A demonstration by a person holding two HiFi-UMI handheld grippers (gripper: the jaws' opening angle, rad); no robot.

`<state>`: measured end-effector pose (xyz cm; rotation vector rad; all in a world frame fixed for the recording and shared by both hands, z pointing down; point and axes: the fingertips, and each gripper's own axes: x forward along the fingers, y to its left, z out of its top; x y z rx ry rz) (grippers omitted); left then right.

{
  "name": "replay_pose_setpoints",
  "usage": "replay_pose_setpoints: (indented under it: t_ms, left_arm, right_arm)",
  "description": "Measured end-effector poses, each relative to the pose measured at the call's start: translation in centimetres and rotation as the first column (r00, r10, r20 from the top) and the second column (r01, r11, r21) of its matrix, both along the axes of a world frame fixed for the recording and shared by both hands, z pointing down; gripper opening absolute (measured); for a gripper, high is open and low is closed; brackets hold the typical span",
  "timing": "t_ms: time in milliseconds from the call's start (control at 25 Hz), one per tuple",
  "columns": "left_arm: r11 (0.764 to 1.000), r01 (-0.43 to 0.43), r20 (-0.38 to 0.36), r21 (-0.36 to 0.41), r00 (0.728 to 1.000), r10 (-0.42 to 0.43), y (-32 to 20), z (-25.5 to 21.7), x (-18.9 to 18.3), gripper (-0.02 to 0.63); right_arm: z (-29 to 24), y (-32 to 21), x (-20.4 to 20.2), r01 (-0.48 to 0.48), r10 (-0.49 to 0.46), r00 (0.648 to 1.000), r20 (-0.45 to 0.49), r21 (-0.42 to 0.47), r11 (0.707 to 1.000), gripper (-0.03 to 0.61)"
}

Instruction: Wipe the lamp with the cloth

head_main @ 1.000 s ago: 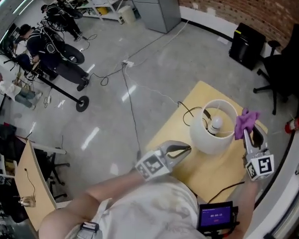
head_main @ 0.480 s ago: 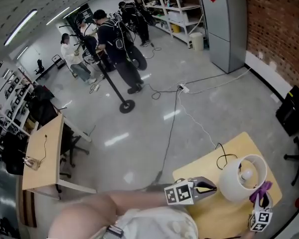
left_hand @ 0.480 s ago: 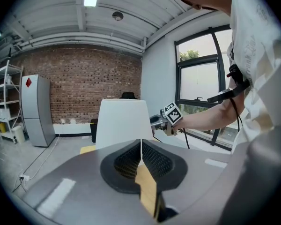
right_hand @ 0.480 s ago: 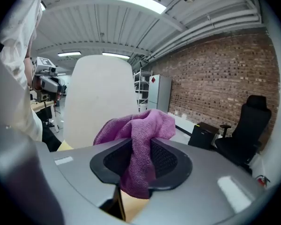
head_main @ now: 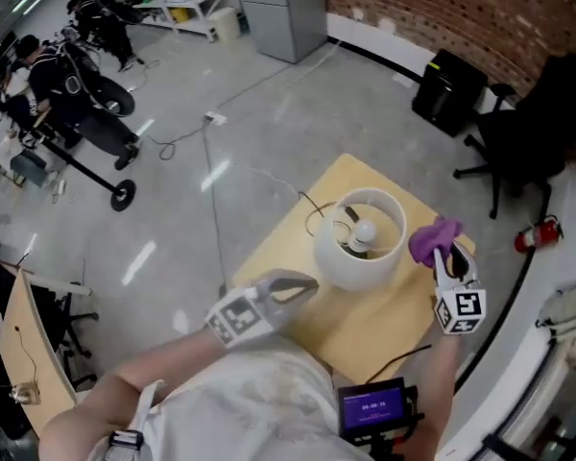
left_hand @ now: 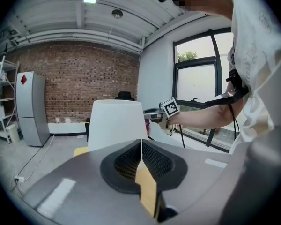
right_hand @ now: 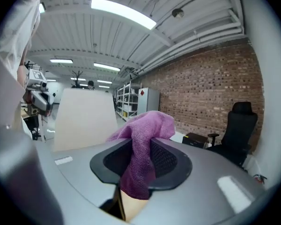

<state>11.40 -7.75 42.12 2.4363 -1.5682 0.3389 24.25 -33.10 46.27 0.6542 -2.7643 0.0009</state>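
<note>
A white lamp (head_main: 360,238) with a bare bulb (head_main: 365,230) inside its open-topped shade stands on a small wooden table (head_main: 298,248). My right gripper (head_main: 447,254) is to the right of the shade and shut on a purple cloth (head_main: 432,239), which bunches up out of the jaws (right_hand: 143,146). The shade (right_hand: 82,118) shows just left of the cloth in the right gripper view. My left gripper (head_main: 302,284) sits at the lamp's near left, jaws shut with nothing between them, and the shade (left_hand: 116,123) stands directly ahead of it.
A black cord (head_main: 319,216) loops on the table behind the lamp. A black office chair (head_main: 528,133) and a black box (head_main: 448,91) stand by the brick wall. A red extinguisher (head_main: 538,233) is at right. People and equipment are far off at upper left.
The head view swung away across the room and came back onto the table. My right gripper with the cloth sits lower beside the shade; my left gripper has shifted slightly by the lamp's near side.
</note>
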Motion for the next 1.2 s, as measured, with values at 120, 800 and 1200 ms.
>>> replay_pose_setpoints:
  t_ms: [120, 800, 1200]
  left_arm:
    - [0.999, -0.031, 0.055, -0.026, 0.998, 0.033, -2.2, -1.3, 0.2, 0.009]
    - [0.997, -0.073, 0.022, -0.030, 0.997, 0.074, -6.7, -0.5, 0.6, 0.009]
    - [0.997, -0.054, -0.026, -0.052, 0.998, 0.053, -5.8, 0.4, -3.4, 0.010]
  right_arm:
    - [-4.8, -1.6, -2.1, 0.083, -0.086, 0.983, 0.164, 0.028, 0.996, 0.132]
    - [-6.3, -0.9, -8.2, 0.417, -0.412, 0.901, 0.136, -0.009, 0.909, 0.132]
    - [4.8, -3.2, -8.6, 0.310, -0.331, 0.940, -0.087, -0.192, 0.931, 0.132]
